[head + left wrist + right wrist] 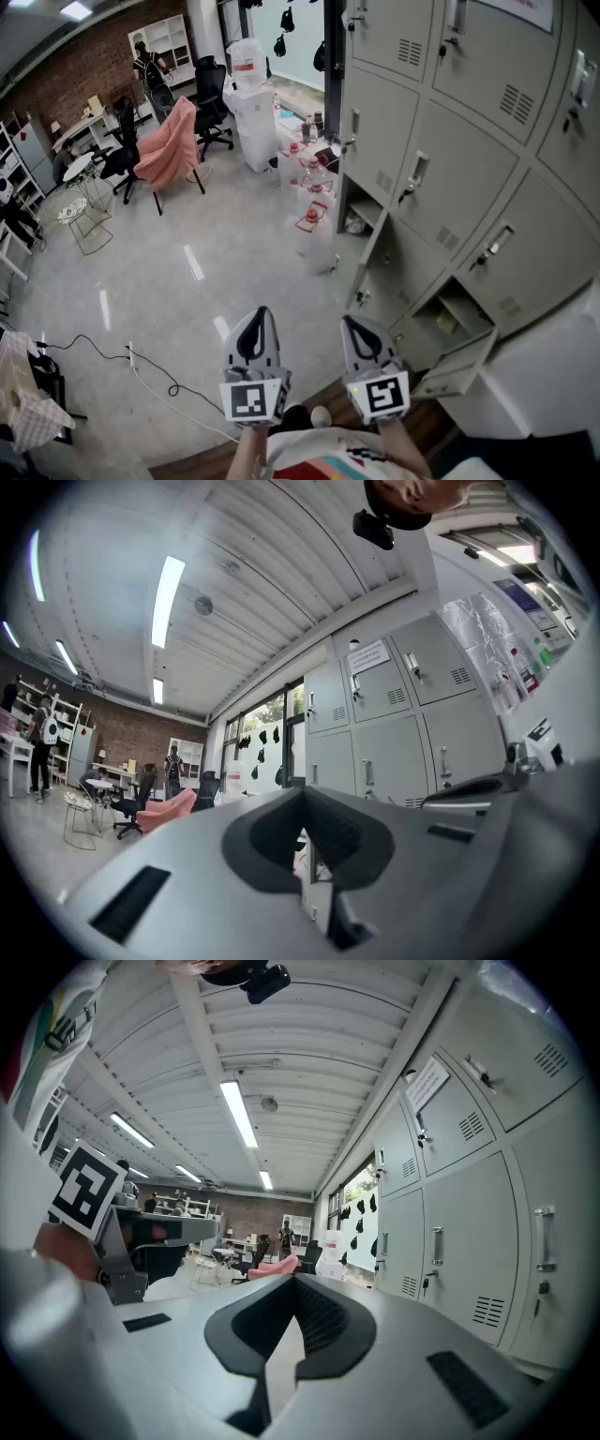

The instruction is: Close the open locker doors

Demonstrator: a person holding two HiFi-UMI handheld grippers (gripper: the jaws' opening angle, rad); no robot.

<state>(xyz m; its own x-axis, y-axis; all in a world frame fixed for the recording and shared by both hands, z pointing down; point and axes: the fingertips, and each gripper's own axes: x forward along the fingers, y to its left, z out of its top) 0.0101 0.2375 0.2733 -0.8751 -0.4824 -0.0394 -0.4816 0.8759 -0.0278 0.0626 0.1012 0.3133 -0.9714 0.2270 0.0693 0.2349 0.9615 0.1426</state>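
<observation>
In the head view a wall of grey lockers (469,122) fills the right side. One low door (371,255) stands swung out edge-on, baring a compartment (360,217) with items inside. Nearer me a second low door (457,367) hangs open from a compartment (448,317) that holds something yellow. My left gripper (260,316) (302,795) and right gripper (352,322) (295,1281) are held side by side over the floor. They are left of the nearer open door and apart from it. Both are shut with nothing between the jaws.
Several water bottles (311,206) stand on the floor by the farther open door, with a water dispenser (249,98) behind. A chair draped in pink cloth (169,142), office chairs and desks lie farther left. A cable (141,367) runs over the floor. A person (146,66) stands far back.
</observation>
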